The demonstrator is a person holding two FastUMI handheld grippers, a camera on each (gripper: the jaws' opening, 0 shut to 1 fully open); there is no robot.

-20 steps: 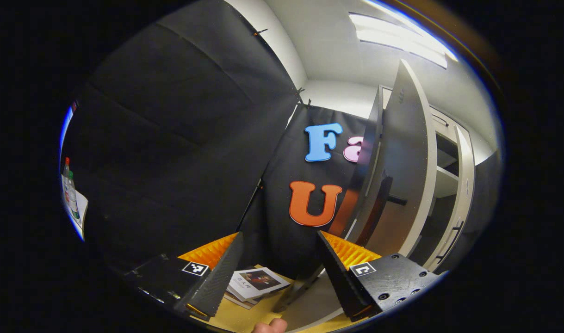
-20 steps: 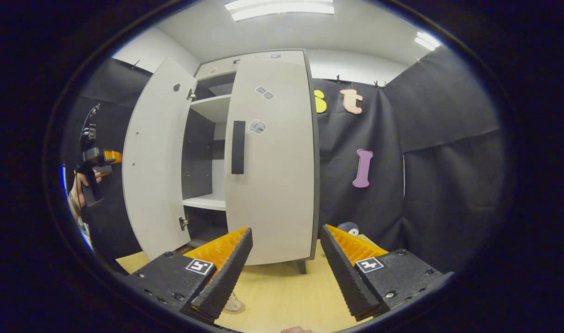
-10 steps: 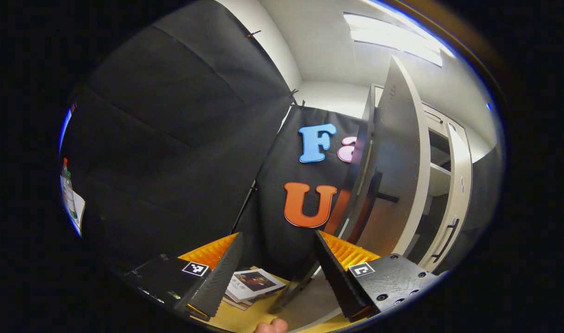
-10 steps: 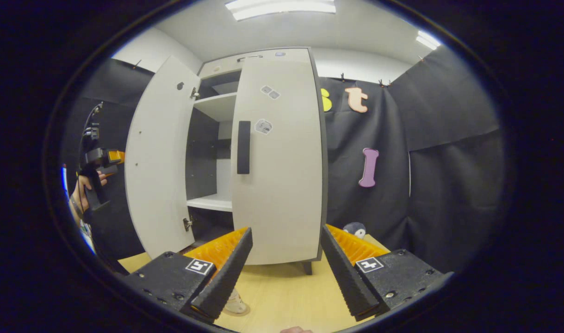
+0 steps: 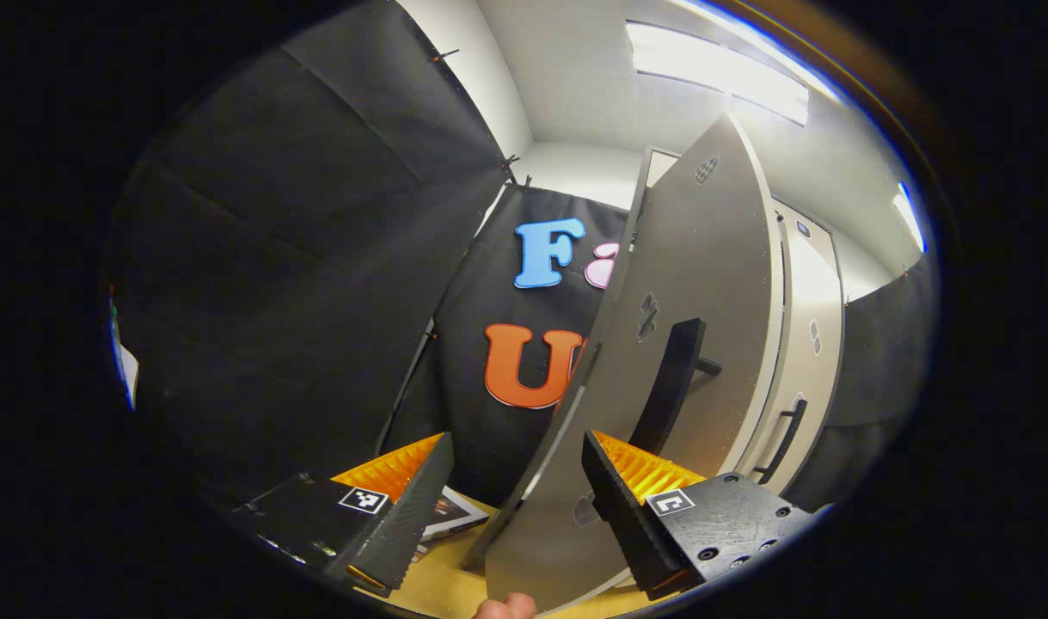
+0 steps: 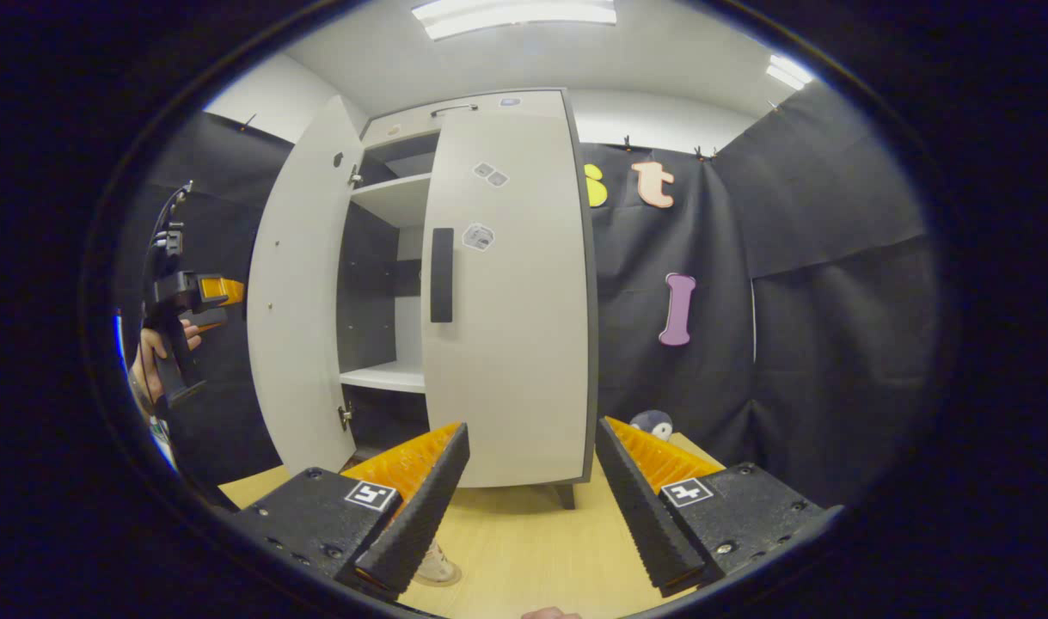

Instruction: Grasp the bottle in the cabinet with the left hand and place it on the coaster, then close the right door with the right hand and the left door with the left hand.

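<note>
My left gripper (image 5: pixel 513 509) is open, right in front of the grey left cabinet door (image 5: pixel 704 258). The door's outer face and black handle (image 5: pixel 668 385) stand just beyond the gripper's right finger (image 5: pixel 620 505); whether the finger touches the door I cannot tell. In the right gripper view the left door (image 6: pixel 304 301) stands part open, with a hand holding the left gripper (image 6: pixel 188 297) behind it. The right door (image 6: pixel 511 301) lies shut against the cabinet, black handle (image 6: pixel 442 275) facing me. My right gripper (image 6: pixel 530 507) is open and empty above the wooden table (image 6: pixel 532 550).
Bare shelves (image 6: pixel 386 376) show through the gap between the doors. A small plush toy (image 6: pixel 652 423) sits at the table's back right. A pale round object (image 6: pixel 438 567) lies on the table behind my right gripper's left finger. Booklets (image 5: pixel 450 514) lie left of the cabinet.
The left door has swung toward the cabinet, and my left gripper has followed it round to face the door's outer side. The right door and right gripper have hardly moved.
</note>
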